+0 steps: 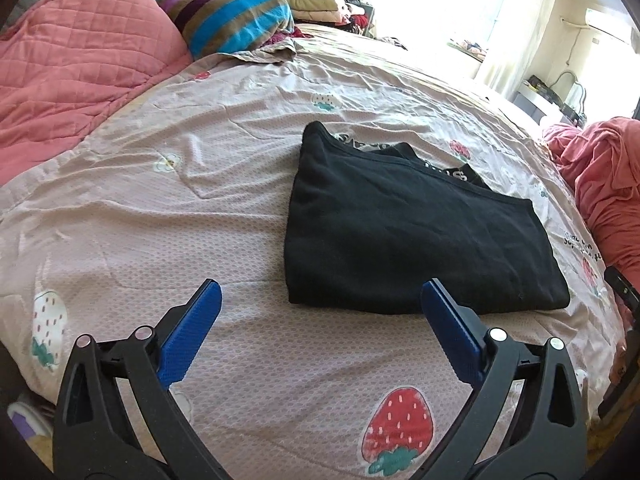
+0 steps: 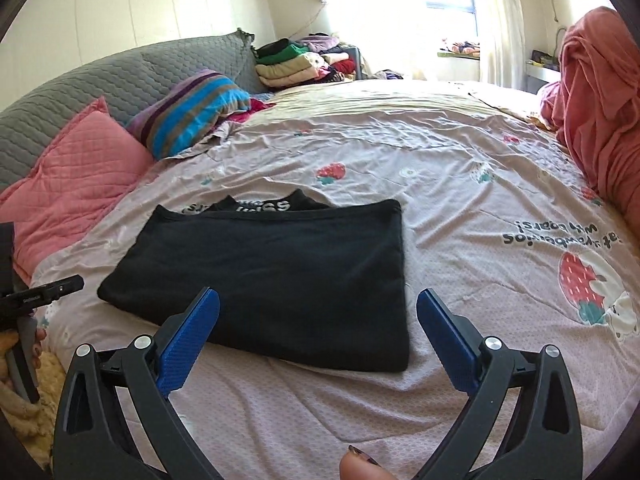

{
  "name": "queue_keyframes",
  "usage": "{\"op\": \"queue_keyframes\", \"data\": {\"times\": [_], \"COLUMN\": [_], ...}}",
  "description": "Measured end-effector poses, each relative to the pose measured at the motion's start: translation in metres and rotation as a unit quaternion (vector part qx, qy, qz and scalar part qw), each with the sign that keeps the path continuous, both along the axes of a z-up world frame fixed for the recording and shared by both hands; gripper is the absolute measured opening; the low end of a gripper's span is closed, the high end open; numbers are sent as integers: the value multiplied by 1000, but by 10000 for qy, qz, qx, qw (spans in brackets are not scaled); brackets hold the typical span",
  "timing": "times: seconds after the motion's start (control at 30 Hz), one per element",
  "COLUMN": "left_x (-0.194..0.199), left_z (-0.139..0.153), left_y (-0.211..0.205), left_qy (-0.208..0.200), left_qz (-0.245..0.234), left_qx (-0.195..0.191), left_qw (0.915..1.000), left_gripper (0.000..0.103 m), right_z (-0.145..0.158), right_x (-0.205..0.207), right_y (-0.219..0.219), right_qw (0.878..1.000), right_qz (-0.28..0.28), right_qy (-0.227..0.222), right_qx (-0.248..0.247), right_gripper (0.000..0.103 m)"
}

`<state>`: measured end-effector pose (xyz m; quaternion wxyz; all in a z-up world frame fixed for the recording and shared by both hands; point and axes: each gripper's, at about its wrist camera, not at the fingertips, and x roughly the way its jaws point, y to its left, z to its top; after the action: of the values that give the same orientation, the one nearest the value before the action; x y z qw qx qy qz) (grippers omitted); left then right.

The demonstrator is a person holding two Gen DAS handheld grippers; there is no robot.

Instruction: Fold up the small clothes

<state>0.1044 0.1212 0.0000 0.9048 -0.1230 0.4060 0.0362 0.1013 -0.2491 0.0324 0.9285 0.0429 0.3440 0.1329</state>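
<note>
A black garment (image 1: 412,232) lies folded into a flat rectangle on the bed, with white lettering showing at its far edge. It also shows in the right wrist view (image 2: 280,276). My left gripper (image 1: 320,300) is open and empty, hovering just short of the garment's near left corner. My right gripper (image 2: 318,308) is open and empty, over the garment's near edge. The left gripper's body (image 2: 44,292) shows at the left edge of the right wrist view. The right gripper's body (image 1: 622,292) shows at the right edge of the left wrist view.
The bed has a pinkish strawberry-print sheet (image 1: 200,200). A pink quilted pillow (image 1: 76,64) and a striped pillow (image 1: 236,12) lie at the head. A pink blanket heap (image 2: 600,112) sits on the right. Stacked folded clothes (image 2: 296,64) rest at the far side.
</note>
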Motion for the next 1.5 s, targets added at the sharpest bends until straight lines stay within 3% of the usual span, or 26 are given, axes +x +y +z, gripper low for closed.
{"op": "queue_keyframes", "data": {"times": [1.03,1.5], "left_x": [-33,-13], "left_z": [7,3], "left_y": [68,96], "left_qy": [-260,-125], "left_qz": [799,1009], "left_qx": [-362,-307], "left_qw": [9958,9943], "left_gripper": [94,94], "right_z": [9,-3], "right_x": [7,15], "right_y": [109,188], "right_qw": [9938,9805], "right_qz": [1100,1904], "right_qy": [-125,-131], "right_qx": [-101,-474], "right_gripper": [98,98]}}
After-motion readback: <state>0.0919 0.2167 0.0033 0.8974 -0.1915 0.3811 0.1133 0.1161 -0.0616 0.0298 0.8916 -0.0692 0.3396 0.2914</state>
